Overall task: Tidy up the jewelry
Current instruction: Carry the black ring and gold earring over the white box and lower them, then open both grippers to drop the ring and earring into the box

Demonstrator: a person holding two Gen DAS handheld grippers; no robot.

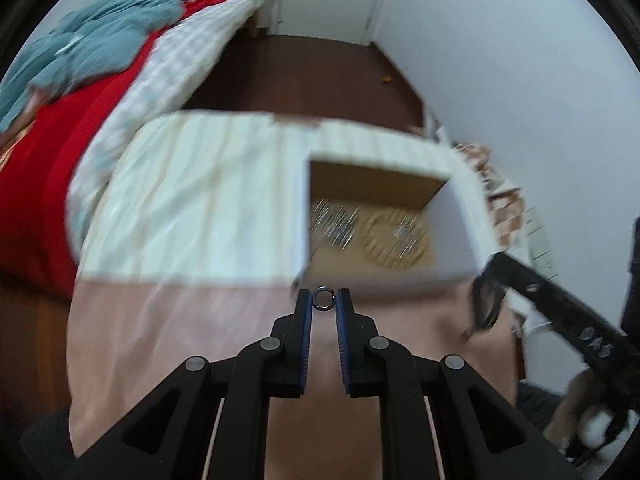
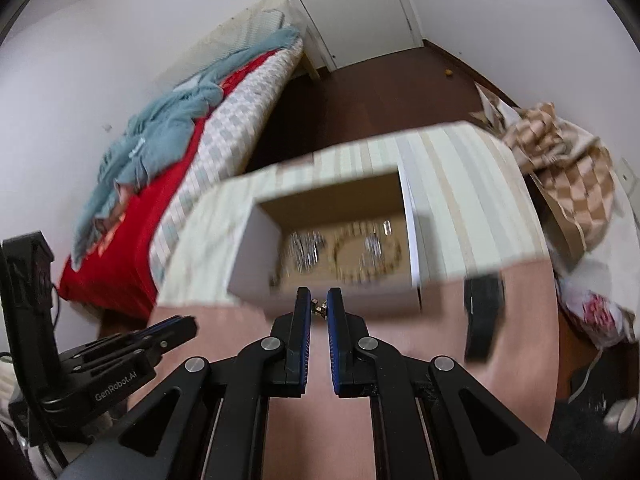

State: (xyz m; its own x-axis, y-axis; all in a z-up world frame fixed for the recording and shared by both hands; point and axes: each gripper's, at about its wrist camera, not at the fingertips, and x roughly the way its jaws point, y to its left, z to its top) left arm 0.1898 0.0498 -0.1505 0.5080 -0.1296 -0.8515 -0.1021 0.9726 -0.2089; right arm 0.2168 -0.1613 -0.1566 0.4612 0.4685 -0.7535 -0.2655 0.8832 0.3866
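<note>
The left gripper point(image 1: 324, 299) pinches a small dark ring point(image 1: 323, 299) between its blue-padded fingertips, the ring upright and facing the camera. Just beyond it, toward 12 o'clock, stands an open cardboard box point(image 1: 452, 236) with white outer walls, resting on a pink surface point(image 1: 180, 340) with a striped cloth point(image 1: 192, 200) under its far part. Inside the box lie blurred silvery pieces point(image 1: 334, 222) at 11 o'clock and a beaded loop point(image 1: 394, 240) at 1 o'clock of the fingertips. The right gripper point(image 1: 486, 300) shows at 3 o'clock, blurred.

In the right wrist view, the right gripper point(image 2: 319, 307) nips a tiny gold-coloured piece point(image 2: 319, 306) between nearly closed fingers; what kind of jewelry it is cannot be told. The same box point(image 2: 256, 272) sits just past the tips at 12 o'clock. A black object point(image 2: 482, 316) lies on the pink surface at 3 o'clock, and the left gripper point(image 2: 176, 330) enters from 9 o'clock. A bed with a red cover point(image 2: 132, 236) stands at 10 o'clock
</note>
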